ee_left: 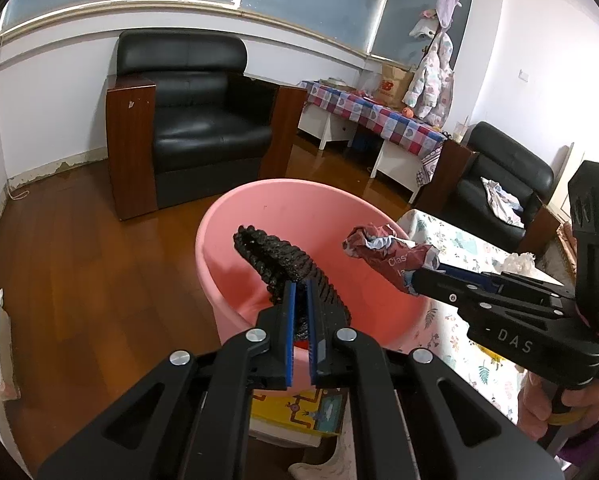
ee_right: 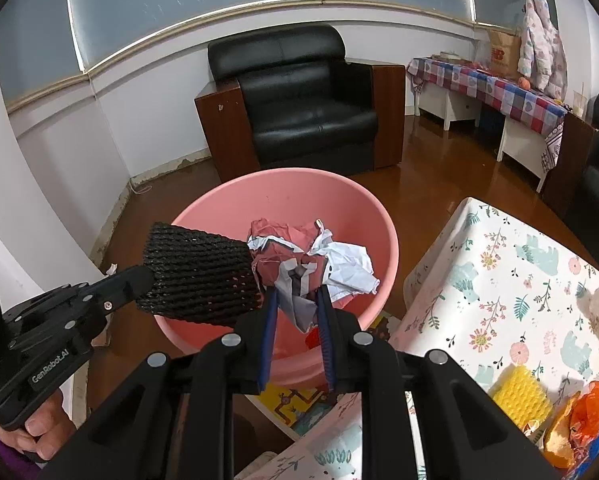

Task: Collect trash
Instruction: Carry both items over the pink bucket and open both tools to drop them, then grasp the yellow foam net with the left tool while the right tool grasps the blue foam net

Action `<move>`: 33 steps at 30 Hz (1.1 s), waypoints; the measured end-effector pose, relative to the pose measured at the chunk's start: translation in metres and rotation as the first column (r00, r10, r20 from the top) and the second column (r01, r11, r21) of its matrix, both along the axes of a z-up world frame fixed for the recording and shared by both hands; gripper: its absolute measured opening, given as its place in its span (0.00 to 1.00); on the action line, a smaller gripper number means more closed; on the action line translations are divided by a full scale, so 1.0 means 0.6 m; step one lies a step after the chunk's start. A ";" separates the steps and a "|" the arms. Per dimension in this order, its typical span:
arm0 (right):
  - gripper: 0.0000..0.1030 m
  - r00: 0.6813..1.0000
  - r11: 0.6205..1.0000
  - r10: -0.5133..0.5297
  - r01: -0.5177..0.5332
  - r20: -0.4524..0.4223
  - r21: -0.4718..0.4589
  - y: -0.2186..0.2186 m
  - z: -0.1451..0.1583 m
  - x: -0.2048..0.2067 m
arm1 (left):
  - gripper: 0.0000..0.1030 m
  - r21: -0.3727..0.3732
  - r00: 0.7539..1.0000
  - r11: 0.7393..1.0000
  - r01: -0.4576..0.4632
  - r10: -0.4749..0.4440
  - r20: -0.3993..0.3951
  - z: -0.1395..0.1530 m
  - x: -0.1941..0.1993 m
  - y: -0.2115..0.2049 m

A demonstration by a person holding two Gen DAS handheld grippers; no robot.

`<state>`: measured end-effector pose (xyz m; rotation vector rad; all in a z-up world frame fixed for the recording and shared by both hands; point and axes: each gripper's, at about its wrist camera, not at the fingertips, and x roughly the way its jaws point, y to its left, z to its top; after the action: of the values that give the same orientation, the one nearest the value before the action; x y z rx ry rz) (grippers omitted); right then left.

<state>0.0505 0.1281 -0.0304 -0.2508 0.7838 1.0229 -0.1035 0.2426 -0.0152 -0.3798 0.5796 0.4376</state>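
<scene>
Both pieces of trash hang over the pink basin, so the step in hand looks like the drop. To do it well, each piece should sit clear inside the rim before the fingers let go, and the two should be released apart from one another so neither knocks the other over the edge.

The left gripper is clenched on a black mesh sleeve. The sleeve is pinched near its lower end between the blue pads, and most of it sticks out past the fingertips, up and to the left over the basin's hollow. It is long and floppy, so lowering it further before opening would keep it from draping across the rim.

The right gripper grasps a crumpled red and white paper wrapper. The wad bulges above and beyond the fingertips, with only a lower fold caught between the pads. In the right wrist view it touches or just overlaps the sleeve's end; which, I cannot tell.

Something red lies in the basin's bottom, too hidden to name. The flowered desk stands just beside the basin.
</scene>
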 end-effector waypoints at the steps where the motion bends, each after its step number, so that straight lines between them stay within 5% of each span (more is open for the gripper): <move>1: 0.19 1.000 1.000 -0.001 0.001 0.001 -0.002 0.002 -0.002 0.002 | 0.05 -0.002 1.000 1.000 -0.004 0.004 -0.005 -0.001 0.001 0.001; 5: 0.24 1.000 1.000 -0.001 0.001 -0.005 0.003 0.003 -0.006 0.003 | 0.09 -0.030 1.000 0.999 -0.010 0.010 -0.018 -0.005 0.005 0.008; 10: 0.30 1.000 1.000 0.003 -0.002 -0.008 0.013 0.003 -0.006 0.004 | 0.31 -0.045 1.000 0.999 -0.018 0.017 -0.009 -0.004 0.001 0.014; 33: 0.32 0.998 0.997 -0.068 0.068 -0.003 0.046 -0.084 0.020 -0.002 | 0.32 -0.014 0.998 0.998 0.059 -0.059 -0.007 0.017 0.012 -0.025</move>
<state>0.0492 0.0778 -0.0182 -0.1828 0.7644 0.9762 -0.0961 0.2275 -0.0050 -0.3737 0.5998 0.3783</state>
